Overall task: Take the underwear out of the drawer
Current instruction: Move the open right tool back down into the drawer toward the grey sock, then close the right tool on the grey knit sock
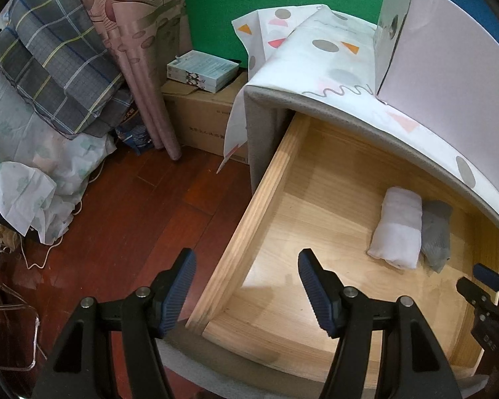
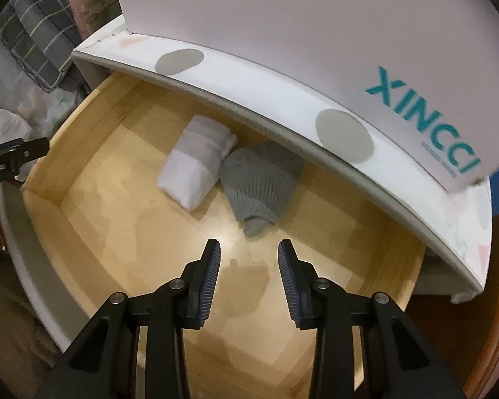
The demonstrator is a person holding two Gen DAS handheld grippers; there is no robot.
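Note:
The wooden drawer (image 1: 266, 193) stands pulled out of a cloth-covered cabinet. Two rolled pieces lie side by side at its back: a white underwear roll (image 1: 397, 229) (image 2: 196, 163) and a grey ribbed roll (image 1: 435, 232) (image 2: 259, 179), partly tucked under the cabinet's top edge. My left gripper (image 1: 247, 256) is open and empty, straddling the drawer's left wall near the front corner. My right gripper (image 2: 249, 244) hangs inside the drawer (image 2: 50, 173) just in front of the grey roll, jaws apart with nothing between them. Its tip (image 1: 482, 279) shows at the right edge of the left wrist view.
A pale box (image 1: 449, 66) (image 2: 282, 16) sits on the cabinet top and overhangs the drawer's back. On the red wood floor (image 1: 149, 216) to the left are a cardboard carton (image 1: 199, 116), a curtain (image 1: 143, 66) and piled bedding (image 1: 50, 83).

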